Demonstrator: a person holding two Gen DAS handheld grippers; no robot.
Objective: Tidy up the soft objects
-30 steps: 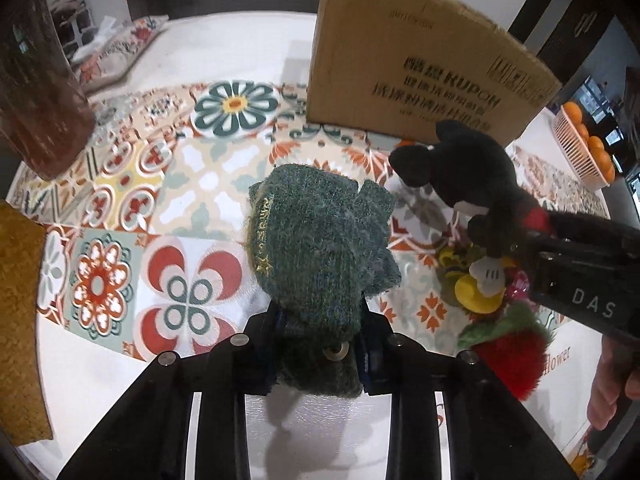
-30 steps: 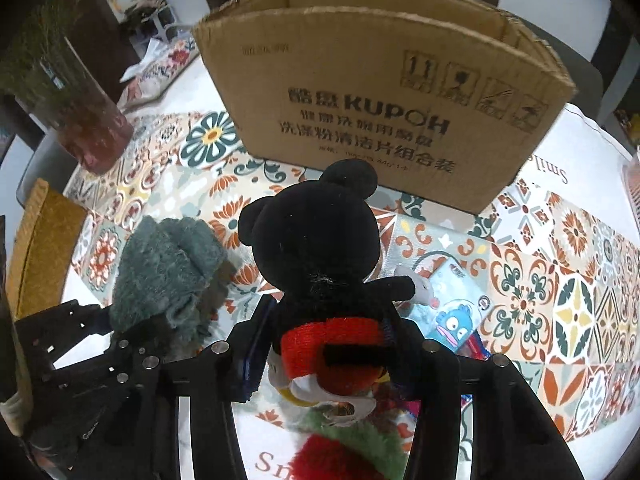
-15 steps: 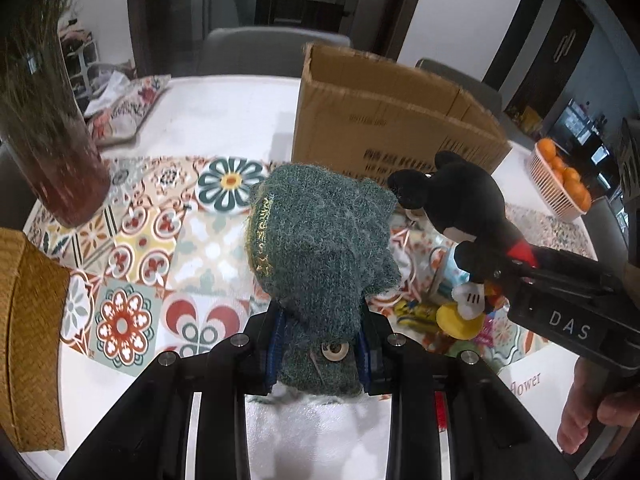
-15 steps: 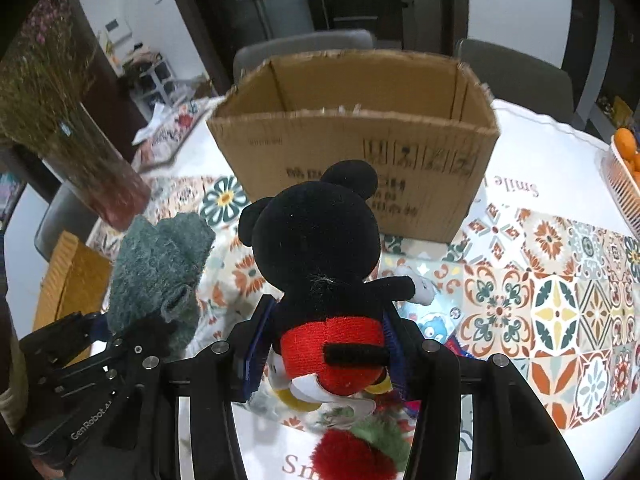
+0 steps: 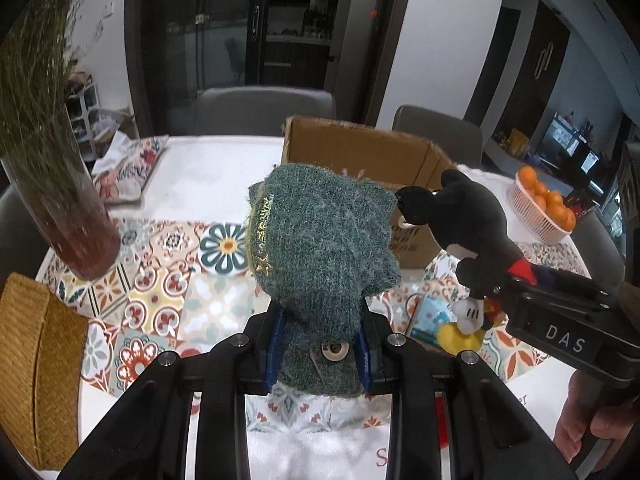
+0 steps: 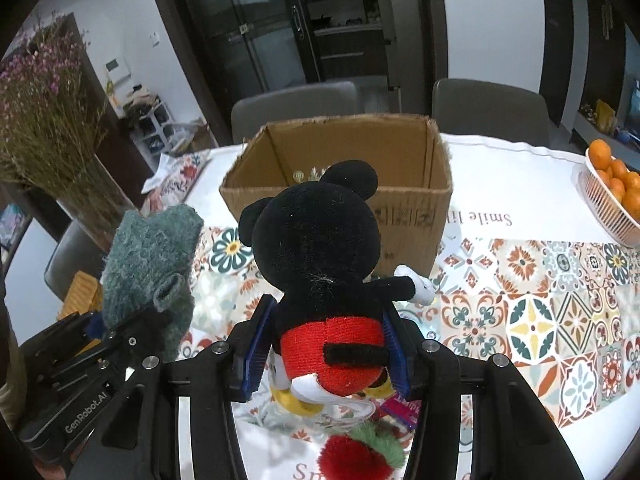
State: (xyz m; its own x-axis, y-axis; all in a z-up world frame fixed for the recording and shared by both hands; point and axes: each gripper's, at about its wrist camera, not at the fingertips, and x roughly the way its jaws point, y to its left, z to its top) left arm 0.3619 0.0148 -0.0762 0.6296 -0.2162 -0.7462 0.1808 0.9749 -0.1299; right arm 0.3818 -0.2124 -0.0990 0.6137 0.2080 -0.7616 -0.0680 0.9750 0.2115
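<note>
My left gripper is shut on a green knitted glove and holds it up above the table; the glove also shows in the right wrist view. My right gripper is shut on a black Mickey Mouse plush with red shorts, held in the air; the plush also shows in the left wrist view. An open cardboard box stands on the table beyond both toys, with something small inside it. A red and green fluffy toy lies on the table under the plush.
A vase of dried flowers stands at the left. A woven yellow mat lies at the table's left edge. A basket of oranges stands at the right. Small packets lie on the patterned cloth. Grey chairs stand behind the table.
Both grippers have risen well above the table with the glove and the plush still held. The box now appears lower and its open top shows.
</note>
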